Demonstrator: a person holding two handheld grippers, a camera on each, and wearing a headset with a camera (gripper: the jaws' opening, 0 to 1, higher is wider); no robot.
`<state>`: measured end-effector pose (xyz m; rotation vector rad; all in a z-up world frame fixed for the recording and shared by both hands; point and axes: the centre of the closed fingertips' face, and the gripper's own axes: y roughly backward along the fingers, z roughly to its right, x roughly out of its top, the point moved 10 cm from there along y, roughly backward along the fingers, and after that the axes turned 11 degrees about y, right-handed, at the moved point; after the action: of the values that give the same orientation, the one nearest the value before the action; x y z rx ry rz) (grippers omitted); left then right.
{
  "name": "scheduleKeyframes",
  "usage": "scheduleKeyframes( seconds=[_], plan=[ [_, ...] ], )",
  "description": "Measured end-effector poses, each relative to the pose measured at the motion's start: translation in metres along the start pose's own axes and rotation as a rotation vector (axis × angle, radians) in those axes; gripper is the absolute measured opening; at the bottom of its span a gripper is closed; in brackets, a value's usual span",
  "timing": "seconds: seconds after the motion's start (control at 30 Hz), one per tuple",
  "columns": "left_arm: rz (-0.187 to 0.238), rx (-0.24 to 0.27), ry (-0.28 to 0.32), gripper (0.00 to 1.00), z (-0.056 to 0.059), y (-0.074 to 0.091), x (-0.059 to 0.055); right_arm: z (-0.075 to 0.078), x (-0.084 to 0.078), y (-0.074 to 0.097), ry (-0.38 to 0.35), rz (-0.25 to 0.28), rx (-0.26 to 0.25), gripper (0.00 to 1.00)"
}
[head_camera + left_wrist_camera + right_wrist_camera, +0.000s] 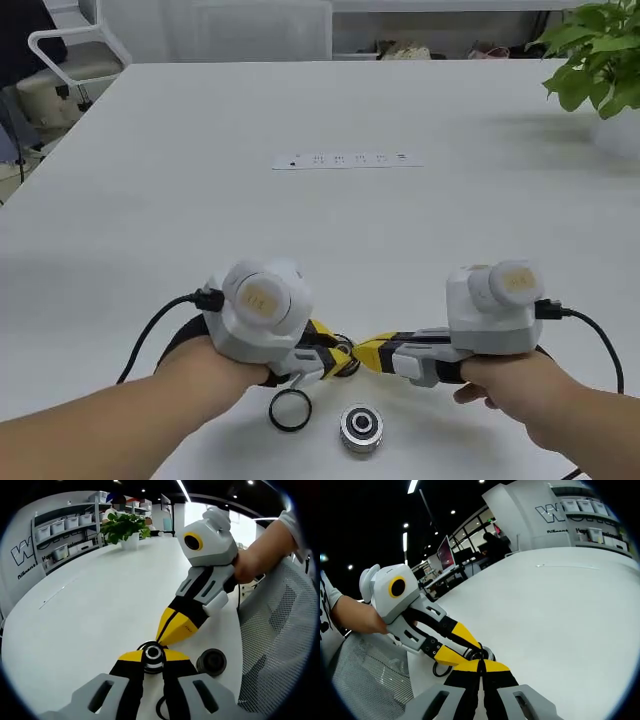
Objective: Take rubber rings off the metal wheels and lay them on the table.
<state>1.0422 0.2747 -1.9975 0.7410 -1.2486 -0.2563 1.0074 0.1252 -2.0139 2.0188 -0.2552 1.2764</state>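
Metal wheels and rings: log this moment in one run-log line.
left gripper: shut on metal wheel | right gripper: jaws together, tips at that wheel's rim | table: loose rubber ring, second wheel

Matt white table (350, 220); shiny metal wheel (153, 655); matt black rubber ring (290, 410).

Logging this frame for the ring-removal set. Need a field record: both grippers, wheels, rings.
left gripper: shut on metal wheel
right gripper: jaws together at that wheel's rim; hold on its ring unclear
second wheel: on table, free of both grippers
loose rubber ring: flat on table, beside second wheel, not touching
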Motion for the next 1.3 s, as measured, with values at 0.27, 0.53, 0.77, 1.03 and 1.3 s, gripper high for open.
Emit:
scheduleKeyframes(
  seconds=[0.27, 0.53, 0.77, 1.03, 1.3],
  plan=[
    [0.0, -0.008, -0.008, 0.13, 0.001, 0.006, 0.001, 0.0, 0.001, 0.001, -0.003, 0.007, 0.005, 0.0],
    [0.022, -0.022, -0.005, 0.18, 0.005, 0.016, 0.002, 0.001, 0.002, 0.003, -0.011, 0.021, 0.008, 0.0],
    [0.042, -0.03, 0.002, 0.23, 0.007, 0.025, 0.004, 0.0, 0.003, 0.004, -0.013, 0.03, 0.017, 0.0],
    [0.075, -0.033, 0.013, 0.28, 0.011, 0.041, 0.009, -0.002, 0.006, 0.006, -0.012, 0.033, 0.025, 0.0],
    [0.11, -0.038, 0.021, 0.33, 0.013, 0.059, 0.013, -0.002, 0.01, 0.007, -0.014, 0.041, 0.031, 0.0]
  ],
)
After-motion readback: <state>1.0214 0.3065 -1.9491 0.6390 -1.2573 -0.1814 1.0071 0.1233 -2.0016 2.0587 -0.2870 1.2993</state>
